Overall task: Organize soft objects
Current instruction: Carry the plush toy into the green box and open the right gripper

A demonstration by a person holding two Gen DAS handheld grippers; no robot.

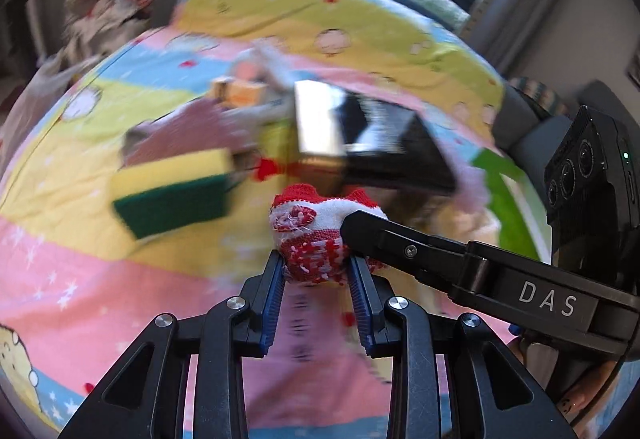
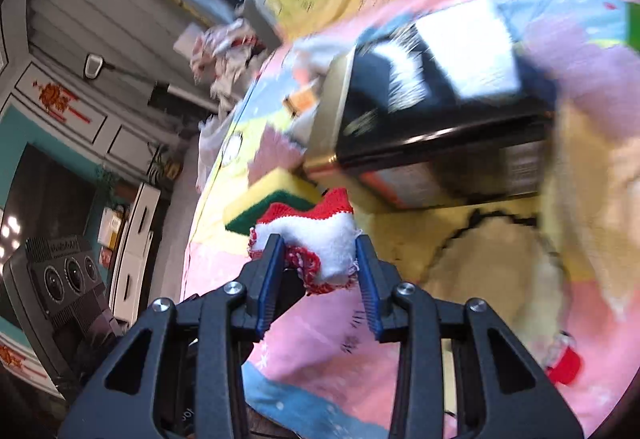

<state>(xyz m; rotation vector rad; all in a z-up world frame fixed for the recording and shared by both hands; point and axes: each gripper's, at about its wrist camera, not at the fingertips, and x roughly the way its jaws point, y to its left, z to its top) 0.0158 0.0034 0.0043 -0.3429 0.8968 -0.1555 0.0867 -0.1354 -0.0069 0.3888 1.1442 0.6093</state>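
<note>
Both claws, left gripper and right gripper, pinch 1 red-and-white sock nearly closed; next, likely carry it to the black box

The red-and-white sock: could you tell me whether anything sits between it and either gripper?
Nothing visible does. The left gripper and the right gripper both clamp the red-and-white sock directly. The sponge and the dark box lie beyond it on the bedspread.
</note>
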